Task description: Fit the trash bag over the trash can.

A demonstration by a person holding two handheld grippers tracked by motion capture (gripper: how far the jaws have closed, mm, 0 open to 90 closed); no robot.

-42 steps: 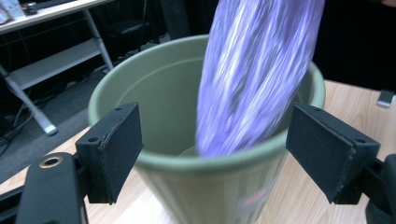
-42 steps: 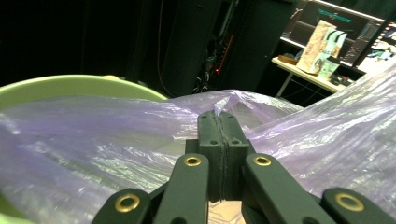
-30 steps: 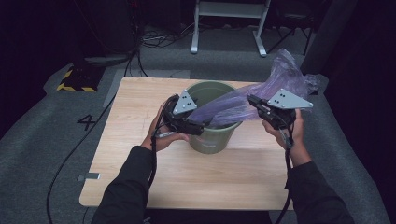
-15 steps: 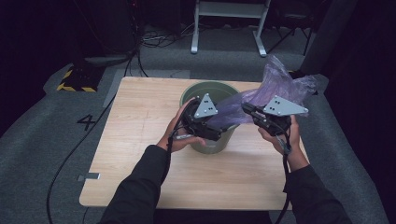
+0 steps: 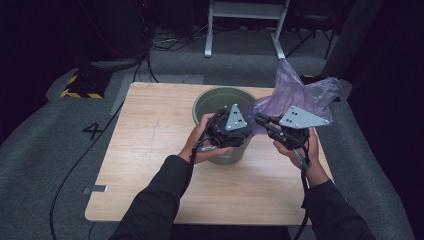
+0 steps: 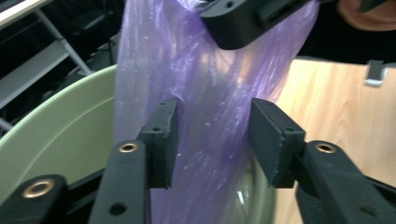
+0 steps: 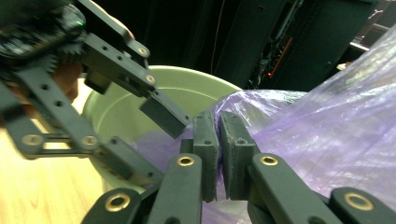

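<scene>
Bag (image 6: pixel 201 93) bottom hidden behind bucket (image 5: pixel 210 102) rim, tools crowding.

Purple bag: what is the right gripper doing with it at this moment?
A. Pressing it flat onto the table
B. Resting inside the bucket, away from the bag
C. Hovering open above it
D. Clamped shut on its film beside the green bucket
D. In the right gripper view the right gripper has its jaws pinched together on the film of the purple bag, just beside the rim of the green bucket.
</scene>
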